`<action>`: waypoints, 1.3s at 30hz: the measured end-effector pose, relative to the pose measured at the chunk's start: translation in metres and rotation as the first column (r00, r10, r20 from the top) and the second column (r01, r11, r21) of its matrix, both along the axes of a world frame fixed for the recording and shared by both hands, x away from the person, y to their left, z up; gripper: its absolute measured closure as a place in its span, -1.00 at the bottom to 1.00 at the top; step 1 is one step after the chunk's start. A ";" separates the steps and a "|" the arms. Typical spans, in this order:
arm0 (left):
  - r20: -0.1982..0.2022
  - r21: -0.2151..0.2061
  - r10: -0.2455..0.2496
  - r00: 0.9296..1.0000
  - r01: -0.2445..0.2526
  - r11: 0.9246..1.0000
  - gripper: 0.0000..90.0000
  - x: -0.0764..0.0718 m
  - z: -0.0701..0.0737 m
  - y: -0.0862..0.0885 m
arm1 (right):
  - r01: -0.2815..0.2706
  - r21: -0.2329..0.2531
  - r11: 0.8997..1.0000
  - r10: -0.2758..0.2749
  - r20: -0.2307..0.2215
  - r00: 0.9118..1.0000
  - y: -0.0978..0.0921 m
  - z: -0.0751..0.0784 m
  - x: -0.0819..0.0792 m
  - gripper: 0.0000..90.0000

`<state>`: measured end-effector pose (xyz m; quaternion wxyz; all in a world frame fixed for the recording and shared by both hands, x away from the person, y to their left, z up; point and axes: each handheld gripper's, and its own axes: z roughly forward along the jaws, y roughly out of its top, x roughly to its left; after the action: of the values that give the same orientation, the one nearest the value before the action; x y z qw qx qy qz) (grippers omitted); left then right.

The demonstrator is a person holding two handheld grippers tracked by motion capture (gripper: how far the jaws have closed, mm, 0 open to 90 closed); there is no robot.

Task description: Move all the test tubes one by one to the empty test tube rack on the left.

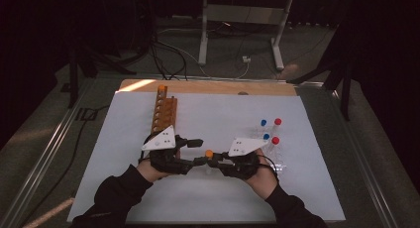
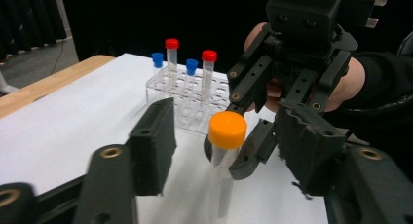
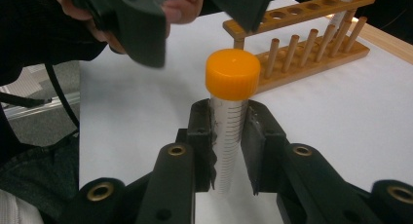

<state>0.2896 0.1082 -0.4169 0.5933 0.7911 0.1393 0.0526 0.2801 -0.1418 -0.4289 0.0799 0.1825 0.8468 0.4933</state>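
The right claw [image 3: 229, 136] is clamped on a clear tube [image 3: 228, 136] just below its orange cap [image 3: 233, 73], holding it upright above the white surface [image 1: 213, 114]. The left claw [image 2: 229, 151] stands wide open, its jaws flanking the cap, the tube dead ahead at its twelve o'clock. The wooden rack [image 1: 163, 111] lies toward eleven o'clock in the high view, nearer the left hand [image 1: 151, 168].

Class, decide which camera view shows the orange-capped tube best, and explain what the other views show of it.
The right gripper view: the orange-capped tube stands upright and close, its scale marks clear, clamped by the right gripper. The left gripper view shows it between the open left gripper's jaws, slightly blurred. The high view shows little beyond its small orange cap.
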 end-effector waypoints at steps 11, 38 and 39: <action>0.080 0.054 0.004 0.997 -0.008 0.999 0.44 -0.002 -0.004 -0.010 | -0.003 0.011 1.000 0.003 -0.002 1.000 0.004 0.001 0.000 0.67; 0.103 0.023 0.162 0.981 -0.166 0.986 0.60 0.034 0.040 0.037 | 0.141 0.153 0.978 -0.146 0.024 0.989 -0.016 0.016 -0.008 -0.97; 0.107 0.027 0.173 0.979 -0.177 0.984 0.60 0.036 0.041 0.040 | 0.144 0.157 0.977 -0.151 0.027 0.988 -0.017 0.017 -0.009 -0.97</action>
<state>0.3258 0.1477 -0.3757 0.5784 0.7825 0.1760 0.1485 0.2715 -0.1583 -0.4121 0.1184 0.2408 0.7884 0.5536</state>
